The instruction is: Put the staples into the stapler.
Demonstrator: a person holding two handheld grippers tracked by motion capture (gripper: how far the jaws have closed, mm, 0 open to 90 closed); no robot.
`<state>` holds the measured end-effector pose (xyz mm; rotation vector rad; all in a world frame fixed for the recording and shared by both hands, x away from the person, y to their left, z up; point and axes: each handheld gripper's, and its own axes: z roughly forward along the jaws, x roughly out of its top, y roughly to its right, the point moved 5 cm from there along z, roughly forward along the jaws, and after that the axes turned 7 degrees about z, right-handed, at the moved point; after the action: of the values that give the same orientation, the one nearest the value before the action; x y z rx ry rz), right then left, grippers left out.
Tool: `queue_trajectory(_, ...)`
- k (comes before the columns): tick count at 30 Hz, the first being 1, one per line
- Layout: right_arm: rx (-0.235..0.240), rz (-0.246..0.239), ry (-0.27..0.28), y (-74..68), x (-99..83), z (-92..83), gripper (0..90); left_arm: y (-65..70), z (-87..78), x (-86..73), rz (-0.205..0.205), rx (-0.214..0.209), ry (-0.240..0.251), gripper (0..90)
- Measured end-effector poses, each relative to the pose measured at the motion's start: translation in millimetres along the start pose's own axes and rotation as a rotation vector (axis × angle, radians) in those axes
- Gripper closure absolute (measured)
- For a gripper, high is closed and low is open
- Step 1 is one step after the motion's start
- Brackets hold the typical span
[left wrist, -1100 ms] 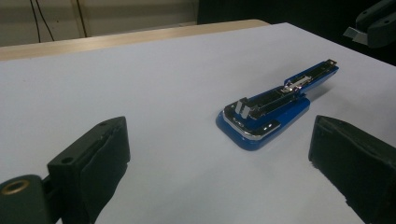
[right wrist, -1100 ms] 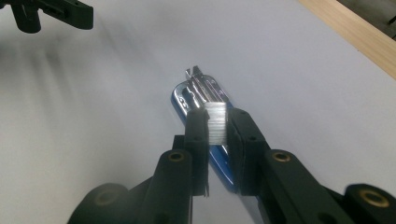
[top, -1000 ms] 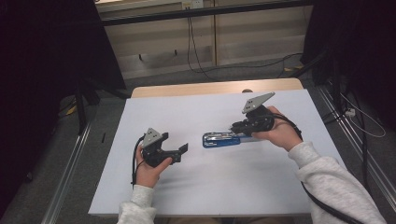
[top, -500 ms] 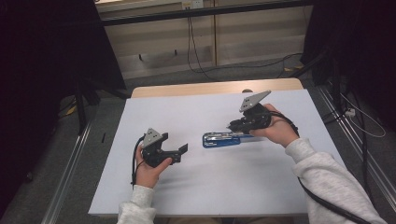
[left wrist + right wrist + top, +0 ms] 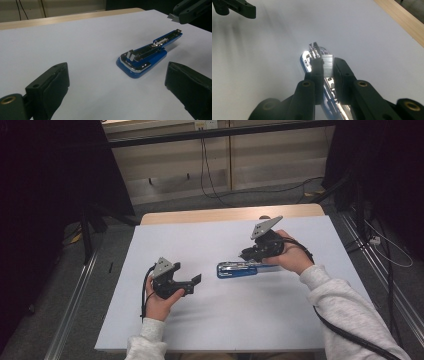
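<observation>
Blue plastic stapler with its chrome magazine opened flat (image 5: 239, 268) lies on the white-topped desk (image 5: 210, 320), roughly mid-desk, slightly toward the right edge, long axis running left–right. In the left gripper view the staple channel faces up and looks open.

Right gripper (image 5: 325, 65): jaws drawn narrow on a small silvery strip of staples (image 5: 327, 65), held directly above the stapler's magazine. From the high view the right gripper (image 5: 248, 254) sits over the stapler's right half, jaws pointing toward the left edge. Whether the strip touches the channel yet, cannot tell.

Left gripper (image 5: 196, 279): jaws wide, nothing between them, resting low near the left-front part of the desk, well apart from the stapler and aimed at it.

Likely step (judgement): loading the strip into the magazine.

Risks from here:
- Strip is thin and brittle; too hard a squeeze or a tilted entry could snap it into pieces
- Strip appears held near one end; if it comes down askew it may ride on the channel wall instead of seating
- Stapler is not held down; a sideways push from the right gripper could slide it across the smooth desk
- Releasing early would drop the strip beside the magazine
</observation>
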<state>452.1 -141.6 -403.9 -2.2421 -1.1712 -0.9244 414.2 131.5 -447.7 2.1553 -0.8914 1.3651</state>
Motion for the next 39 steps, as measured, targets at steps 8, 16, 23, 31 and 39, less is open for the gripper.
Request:
queue_trajectory(8,0.018,-0.017,-0.004,1.5,2.3,7.7,79.4,-0.7,-0.1,-0.2,-0.003,0.0,0.003,5.7)
queue_trajectory(16,0.033,-0.029,-0.016,1.2,4.3,16.8,79.4,-0.7,0.0,0.1,-0.006,0.001,0.007,5.7)
queue_trajectory(23,0.049,-0.036,-0.015,0.4,6.0,23.8,79.4,-0.9,0.5,-0.7,-0.004,0.0,0.0,5.7)
queue_trajectory(31,0.062,-0.05,-0.019,0.5,4.5,32.0,79.5,-0.6,1.2,-0.9,-0.008,-0.003,0.001,5.8)
queue_trajectory(39,0.077,-0.059,-0.024,1.2,3.9,39.7,79.4,-0.7,1.5,-1.0,-0.001,-0.003,-0.005,5.8)
